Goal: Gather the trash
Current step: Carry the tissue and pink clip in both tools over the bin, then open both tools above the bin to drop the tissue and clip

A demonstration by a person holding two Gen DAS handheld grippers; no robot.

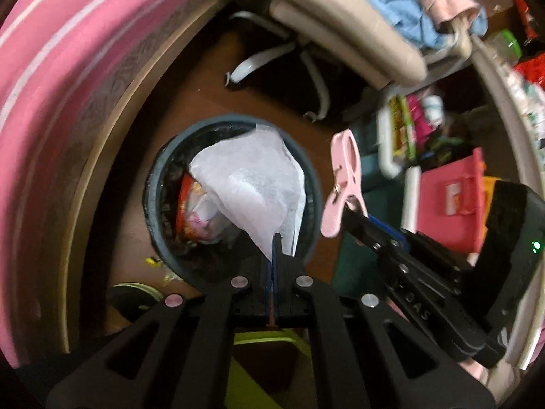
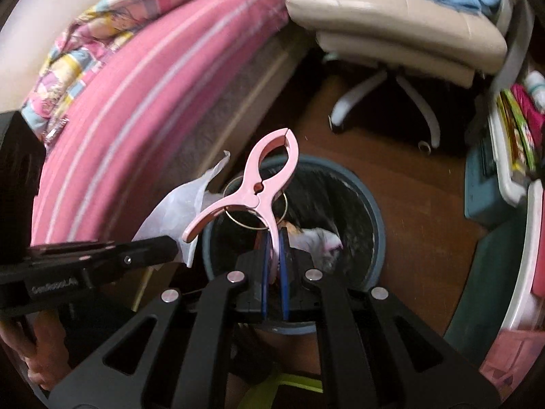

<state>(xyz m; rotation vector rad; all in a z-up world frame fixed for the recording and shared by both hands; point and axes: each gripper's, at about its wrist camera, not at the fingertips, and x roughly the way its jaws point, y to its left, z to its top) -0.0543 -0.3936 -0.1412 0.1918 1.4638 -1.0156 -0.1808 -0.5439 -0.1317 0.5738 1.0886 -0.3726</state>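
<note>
We found the left gripper (image 1: 277,238) clamped fully closed on a white tissue sheet (image 1: 252,184), which hung over the round blue waste bin (image 1: 150,204). At 3 o'clock of it, the right gripper (image 2: 275,235) was pinched closed on one handle of a pink plastic clothes clamp (image 2: 262,184), above the same bin. Wrappers (image 1: 185,204) lay inside the bin.

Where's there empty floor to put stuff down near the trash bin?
Bare brown floor lies between the trash bin and the office chair. The strip between bin and pink bed is narrow. The right side is crowded with storage boxes and books.
</note>
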